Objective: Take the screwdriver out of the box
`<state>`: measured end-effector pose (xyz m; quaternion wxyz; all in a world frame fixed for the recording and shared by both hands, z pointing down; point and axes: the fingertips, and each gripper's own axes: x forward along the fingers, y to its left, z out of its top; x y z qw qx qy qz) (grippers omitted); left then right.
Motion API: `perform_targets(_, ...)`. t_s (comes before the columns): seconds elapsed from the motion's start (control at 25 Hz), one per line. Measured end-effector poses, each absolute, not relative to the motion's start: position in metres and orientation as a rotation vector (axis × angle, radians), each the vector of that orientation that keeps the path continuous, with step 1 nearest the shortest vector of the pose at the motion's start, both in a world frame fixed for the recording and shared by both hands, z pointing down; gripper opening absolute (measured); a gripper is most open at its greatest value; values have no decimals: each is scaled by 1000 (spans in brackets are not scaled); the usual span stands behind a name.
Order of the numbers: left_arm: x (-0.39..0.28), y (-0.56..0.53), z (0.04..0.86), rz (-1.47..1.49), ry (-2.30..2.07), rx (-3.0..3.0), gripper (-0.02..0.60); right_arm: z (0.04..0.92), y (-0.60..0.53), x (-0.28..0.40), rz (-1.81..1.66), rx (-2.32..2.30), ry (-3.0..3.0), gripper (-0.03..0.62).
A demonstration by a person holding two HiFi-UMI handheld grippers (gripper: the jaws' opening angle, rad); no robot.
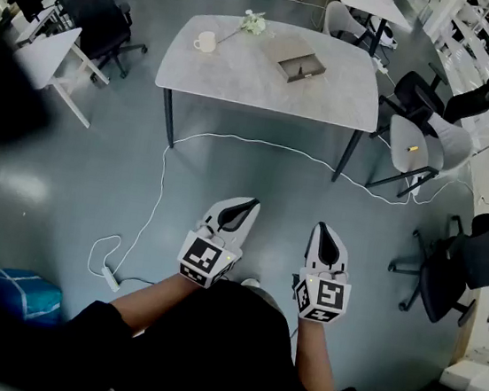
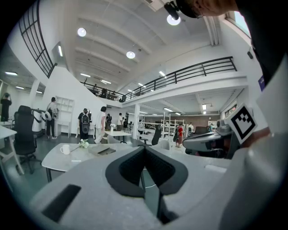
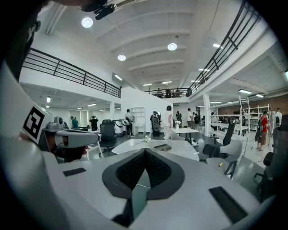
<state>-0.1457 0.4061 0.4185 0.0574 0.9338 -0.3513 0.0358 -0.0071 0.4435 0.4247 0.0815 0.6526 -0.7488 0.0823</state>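
A wide hall with a railed gallery overhead and a bare grey floor (image 1: 68, 176). The pale table (image 1: 268, 86) stands well apart from the person, with open floor between.

The step in hand looks like the approach. Walking up to the table's near long edge seems best, since that side is free of chairs. A grey chair (image 1: 417, 141) and a black one (image 1: 463, 264) crowd the right. A white cable (image 1: 234, 140) loops across the floor under that edge and trails left, so it is a trip risk.

The box (image 1: 301, 66) lies right of the table's middle, nearer the far edge, and its top looks open. The screwdriver cannot be made out inside it from here (too small to tell). A mug (image 1: 205, 42) and a flower sprig (image 1: 253, 23) sit to its left, clear of a reach from the near side.

The left gripper (image 1: 245, 205) and right gripper (image 1: 325, 231) are held level at the waist. Both have their jaws together and hold nothing. One will need to part its jaws before dipping over the box wall.
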Motion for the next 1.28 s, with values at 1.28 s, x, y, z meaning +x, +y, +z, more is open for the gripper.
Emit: perform_targets(1.28,-61,277,453,104,-1051,2773,15,453,329,74,342,1982,-2230,5)
